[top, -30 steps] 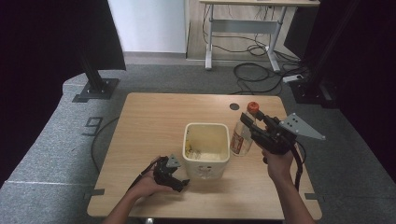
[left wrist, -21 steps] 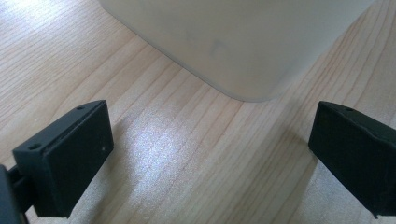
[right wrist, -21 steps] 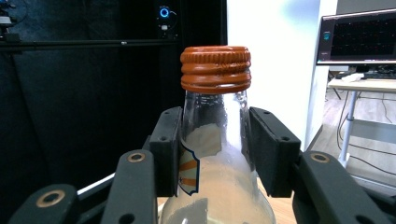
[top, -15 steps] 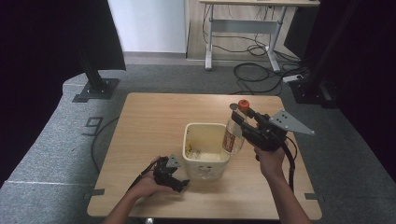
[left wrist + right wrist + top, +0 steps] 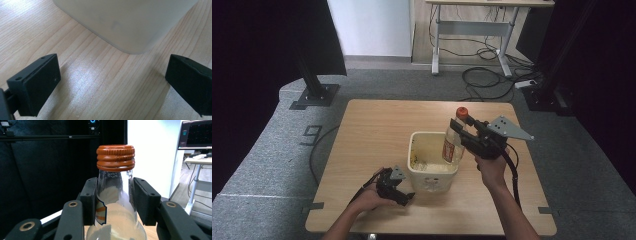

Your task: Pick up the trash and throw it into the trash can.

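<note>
One legible mark: a dark numeral "9" on the grey floor mat (image 5: 312, 134) left of the table (image 5: 377, 125); the bottle (image 5: 116, 215) carries an orange-and-white label (image 5: 101, 213), its lettering unreadable.

Left gripper (image 5: 393, 186): black body, small grey three-cornered plate on top, black cable trailing back; blocky matte-black jaws with small screw holes. Right gripper (image 5: 462, 131): black, larger grey plate with holes, looping black cable, brass-coloured rivets at linkage pivots. Forearms bare, no sleeves.
</note>
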The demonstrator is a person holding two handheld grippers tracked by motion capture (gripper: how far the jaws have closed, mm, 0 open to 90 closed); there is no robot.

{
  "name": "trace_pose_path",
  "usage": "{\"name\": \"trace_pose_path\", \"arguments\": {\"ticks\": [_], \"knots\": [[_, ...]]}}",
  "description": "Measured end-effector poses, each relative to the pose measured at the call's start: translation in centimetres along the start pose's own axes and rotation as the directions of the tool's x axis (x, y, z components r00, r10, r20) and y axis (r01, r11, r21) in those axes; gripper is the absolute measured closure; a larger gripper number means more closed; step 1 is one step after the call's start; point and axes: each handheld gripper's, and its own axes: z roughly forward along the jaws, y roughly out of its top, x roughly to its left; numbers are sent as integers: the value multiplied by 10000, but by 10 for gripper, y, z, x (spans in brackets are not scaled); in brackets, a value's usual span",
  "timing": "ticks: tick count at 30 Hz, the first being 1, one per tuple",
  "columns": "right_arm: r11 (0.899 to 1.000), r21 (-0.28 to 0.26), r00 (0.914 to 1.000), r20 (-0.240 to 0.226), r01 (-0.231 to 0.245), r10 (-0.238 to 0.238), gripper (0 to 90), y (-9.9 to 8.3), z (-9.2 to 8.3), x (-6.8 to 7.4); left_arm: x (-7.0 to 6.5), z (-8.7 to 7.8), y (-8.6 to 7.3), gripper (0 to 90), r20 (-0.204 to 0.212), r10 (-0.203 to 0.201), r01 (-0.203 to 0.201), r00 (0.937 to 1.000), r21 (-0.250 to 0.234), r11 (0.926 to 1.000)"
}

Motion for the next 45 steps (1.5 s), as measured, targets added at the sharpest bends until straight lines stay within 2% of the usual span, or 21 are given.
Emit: {"name": "trace_pose_path", "arguments": {"ticks": [17, 27, 36, 45], "knots": [[9982, 588, 9996, -248, 108, -94, 565, -13, 31, 14, 0, 0, 0, 0, 11, 10, -10, 10000, 13, 10000], [9938, 1101, 9996, -270, 149, -120, 566, -31, 49, 17, 0, 0, 0, 0, 32, 11, -11, 10000, 29, 10000], [9805, 1961, 9999, -57, 147, -138, 566, -59, 60, 9, 0, 0, 0, 0, 13, 9, -9, 10000, 19, 10000], [9588, 2804, 9988, 71, 449, -488, 567, -83, 67, 6, 0, 0, 0, 0, 28, -3, 3, 10000, 3, 10000]]}}
